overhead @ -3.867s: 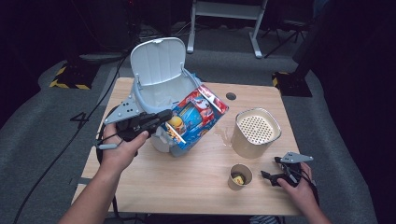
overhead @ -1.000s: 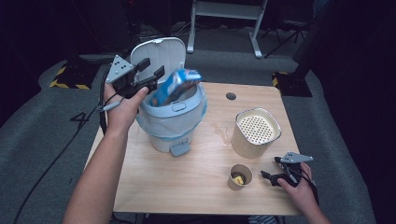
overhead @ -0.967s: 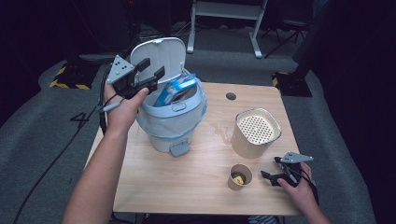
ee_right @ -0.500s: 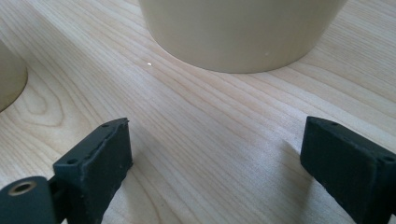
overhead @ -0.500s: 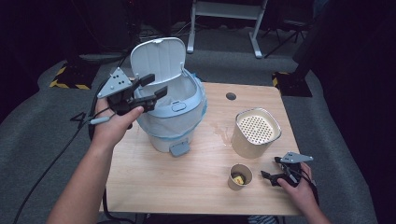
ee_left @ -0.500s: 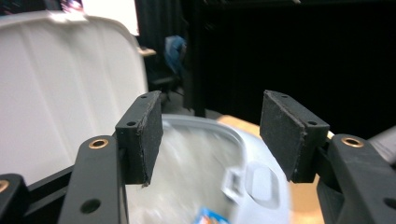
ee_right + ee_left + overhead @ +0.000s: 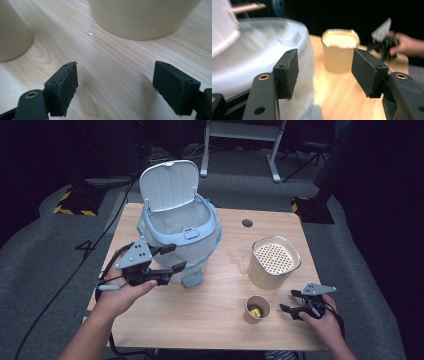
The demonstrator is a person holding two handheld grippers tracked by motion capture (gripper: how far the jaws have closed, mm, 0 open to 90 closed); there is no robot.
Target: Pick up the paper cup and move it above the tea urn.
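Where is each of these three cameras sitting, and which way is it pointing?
High view: above the person's side, looking down on the table; forearms, hands and both claws show.
Left gripper view: on the left claw, looking past the bin toward the beige tub; the other hand shows.
Right gripper view: on the right claw, low over the wood.
All three views share the tub.

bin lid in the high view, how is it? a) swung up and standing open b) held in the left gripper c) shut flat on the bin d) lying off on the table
a: the lid stands upright, hinged at the back of the bin, leaving the white liner uncovered, while the left gripper is beside the bin's front with nothing between its jaws.
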